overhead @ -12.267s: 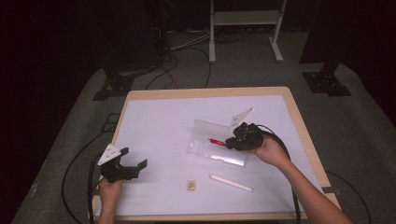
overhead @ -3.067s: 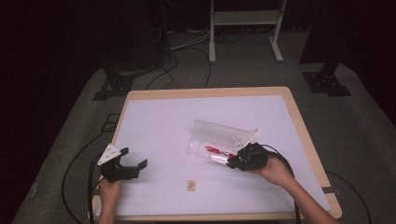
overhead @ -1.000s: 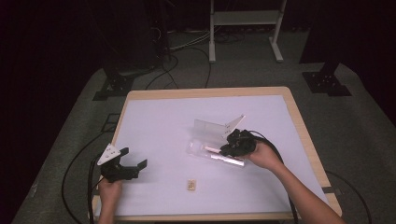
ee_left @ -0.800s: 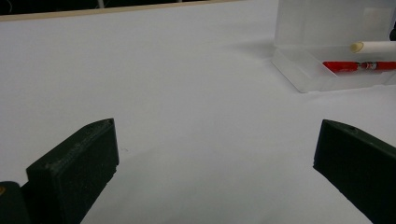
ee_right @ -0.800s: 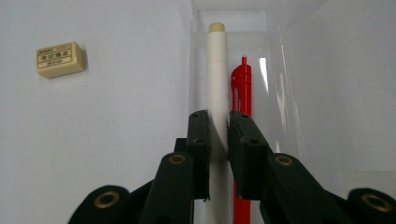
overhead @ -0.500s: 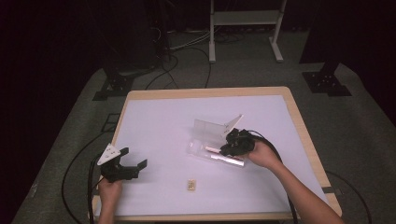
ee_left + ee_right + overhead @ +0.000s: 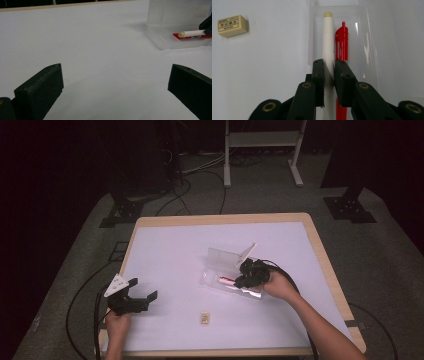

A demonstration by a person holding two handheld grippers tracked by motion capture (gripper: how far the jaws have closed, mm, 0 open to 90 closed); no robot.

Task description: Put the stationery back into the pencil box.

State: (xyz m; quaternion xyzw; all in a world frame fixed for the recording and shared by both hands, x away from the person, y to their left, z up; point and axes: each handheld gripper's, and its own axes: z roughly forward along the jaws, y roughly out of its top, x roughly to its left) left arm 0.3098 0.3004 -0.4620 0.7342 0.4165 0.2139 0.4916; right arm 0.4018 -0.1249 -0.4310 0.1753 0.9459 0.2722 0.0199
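White pen (image 7: 327,42) lies in the clear plastic case (image 7: 372,50), lid raised, beside a red pen (image 7: 341,42), clamped between the right gripper's (image 7: 329,65) narrow jaws. The eraser (image 7: 232,25) lies on open tabletop (image 7: 170,260) nearby; the left gripper (image 7: 115,82), jaws wide and empty, rests near the table's front-left edge.

White pen (image 7: 327,47) lies lengthwise in the clear case (image 7: 367,50), pinched between black jaws, right beside a red pen (image 7: 342,41). Case sits lid up, mid-table (image 7: 170,255).
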